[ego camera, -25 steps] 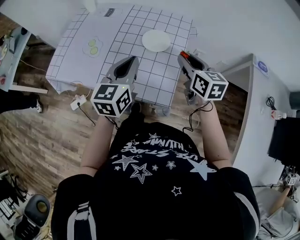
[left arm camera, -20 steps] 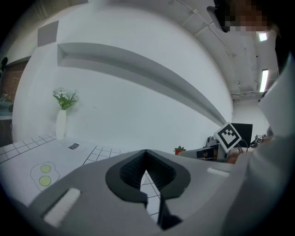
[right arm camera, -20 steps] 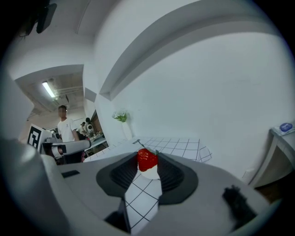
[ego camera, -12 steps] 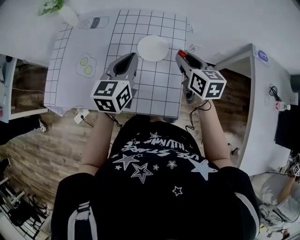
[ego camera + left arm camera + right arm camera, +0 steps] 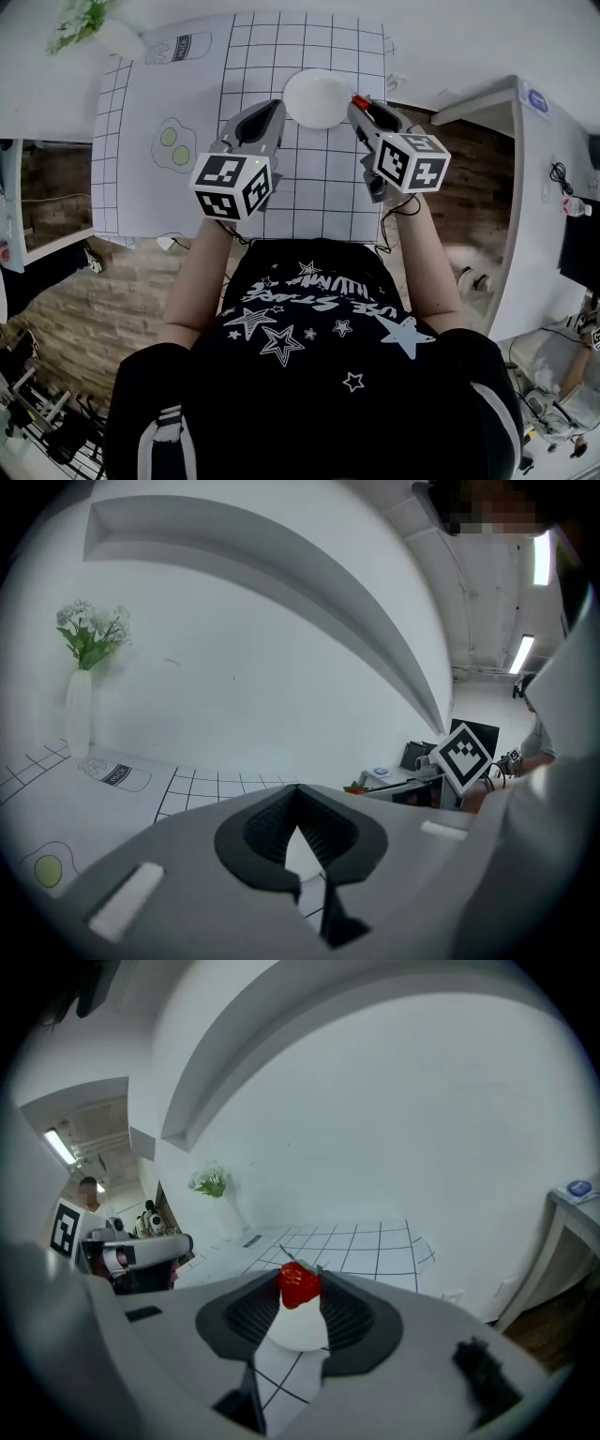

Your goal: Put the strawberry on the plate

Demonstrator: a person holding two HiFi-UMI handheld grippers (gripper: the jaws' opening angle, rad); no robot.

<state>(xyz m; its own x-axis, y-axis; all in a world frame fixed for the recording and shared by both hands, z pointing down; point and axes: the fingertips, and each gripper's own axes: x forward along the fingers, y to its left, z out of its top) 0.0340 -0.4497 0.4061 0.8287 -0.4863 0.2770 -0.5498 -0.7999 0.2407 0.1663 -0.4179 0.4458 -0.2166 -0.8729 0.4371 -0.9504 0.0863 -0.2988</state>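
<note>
Pinching the strawberry (image 5: pixel 299 1285) in the right gripper (image 5: pixel 357 102) beside the plate (image 5: pixel 314 94), at its right rim, poised for lowering; holding the left gripper (image 5: pixel 273 109) closed and empty opposite, presumably clear of the drop

My feeds are bright and evenly lit. White walls and the white table (image 5: pixel 131 187) bounce soft light, so shadows stay faint. Ceiling strip lights (image 5: pixel 521 653) glare at the upper right of the left gripper view. Both gripper views are fisheye, with black corners and bent lines. The head view bows at its edges too. Close to the lens, the left gripper (image 5: pixel 298 794) and right gripper (image 5: pixel 300 1277) look soft, while the strawberry (image 5: pixel 299 1288) reads crisp.
</note>
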